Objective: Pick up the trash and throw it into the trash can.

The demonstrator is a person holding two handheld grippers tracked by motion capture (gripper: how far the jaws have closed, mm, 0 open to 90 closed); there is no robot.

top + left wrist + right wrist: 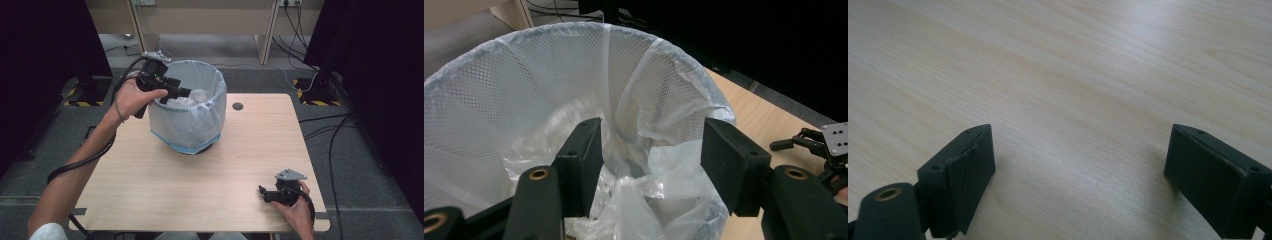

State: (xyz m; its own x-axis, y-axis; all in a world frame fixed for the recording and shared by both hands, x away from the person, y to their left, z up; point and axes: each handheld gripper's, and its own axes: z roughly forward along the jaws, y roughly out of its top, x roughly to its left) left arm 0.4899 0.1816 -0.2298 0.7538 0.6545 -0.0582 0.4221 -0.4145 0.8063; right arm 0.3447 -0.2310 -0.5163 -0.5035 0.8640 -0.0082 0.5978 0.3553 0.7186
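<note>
1. One mesh bin [190, 112], one wooden table [165, 185] and two hand-held grippers are counted in the high view.
2. The bin is seen standing upright on the table at about 11 o'clock from the table's middle, close to the far edge. It is lined with one translucent plastic bag [187, 120], which is folded over the rim.
3. Inside the bin, crumpled clear plastic [659, 175] is seen lying at the bottom; what else is in it cannot be told.
4. The left gripper [186, 92] is held by the left hand [134, 97] at the bin's 9 o'clock rim, with its tip over the opening. In the left gripper view its jaws are spread wide, with nothing between them.
5. The right gripper [262, 190] is held by the right hand [296, 210] low over the table at 5 o'clock, near the front edge. In the right gripper view its jaws are spread wide over bare wood, nothing gripped.
6. A broad stretch of bare tabletop is left between the bin and the right gripper.
7. One small dark round hole [237, 106] is seen in the tabletop at 3 o'clock from the bin.
</note>
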